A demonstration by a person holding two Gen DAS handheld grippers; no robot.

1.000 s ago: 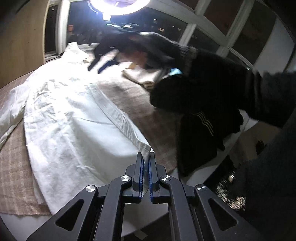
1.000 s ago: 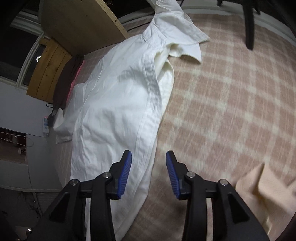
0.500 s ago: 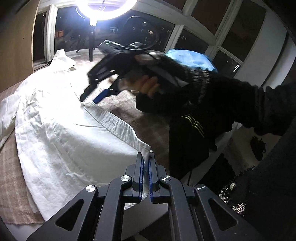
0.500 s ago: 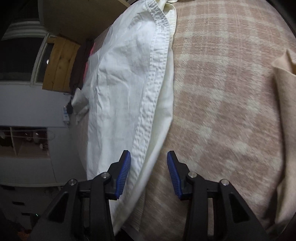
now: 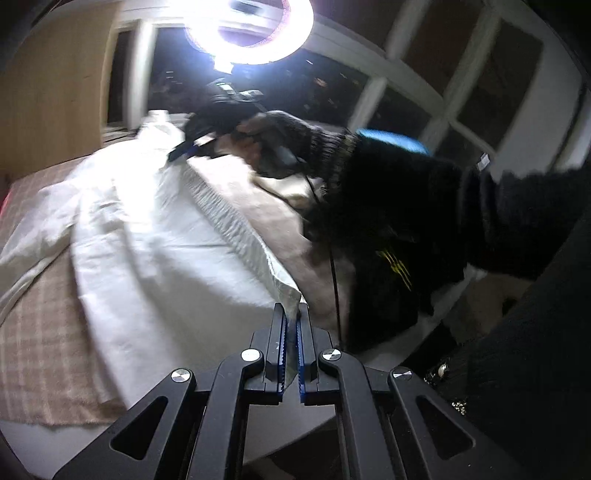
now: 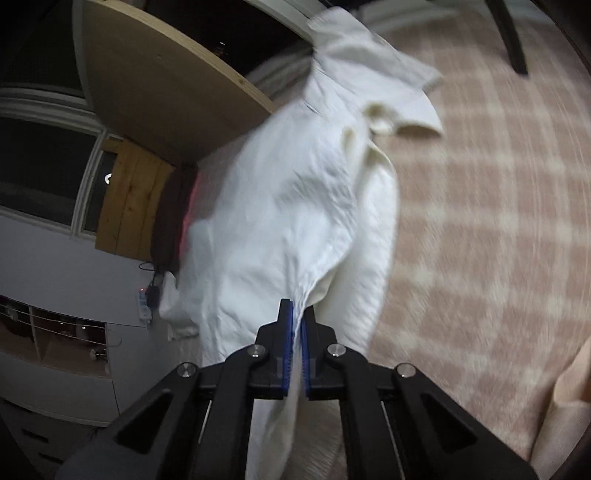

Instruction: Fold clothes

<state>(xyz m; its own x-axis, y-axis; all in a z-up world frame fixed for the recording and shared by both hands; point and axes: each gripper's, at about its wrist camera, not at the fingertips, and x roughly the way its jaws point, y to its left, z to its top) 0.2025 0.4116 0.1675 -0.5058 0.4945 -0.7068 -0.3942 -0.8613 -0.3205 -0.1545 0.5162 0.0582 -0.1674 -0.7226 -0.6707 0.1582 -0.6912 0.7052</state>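
Note:
A white button shirt (image 5: 155,236) lies spread on a pink plaid blanket (image 5: 33,328). My left gripper (image 5: 291,314) is shut on the shirt's bottom corner at the button placket. In the right wrist view the same white shirt (image 6: 295,206) rises off the blanket (image 6: 498,206), pinched at its front edge by my right gripper (image 6: 297,314), which is shut on the cloth. The right gripper (image 5: 184,149) also shows in the left wrist view, held by a gloved hand (image 5: 288,144) at the shirt's upper front edge. The collar (image 6: 373,70) lies at the far end.
A cream folded garment (image 6: 565,402) lies on the blanket at the right. A dark garment with yellow stripes (image 5: 399,266) hangs at the bed's near edge. A ring light (image 5: 251,29) shines above dark windows. A wooden board (image 6: 159,74) borders the far side.
My right gripper has shut on the shirt's front edge and lifted it; half a second ago it stood open over that edge. The left gripper keeps its hold on the bottom corner.

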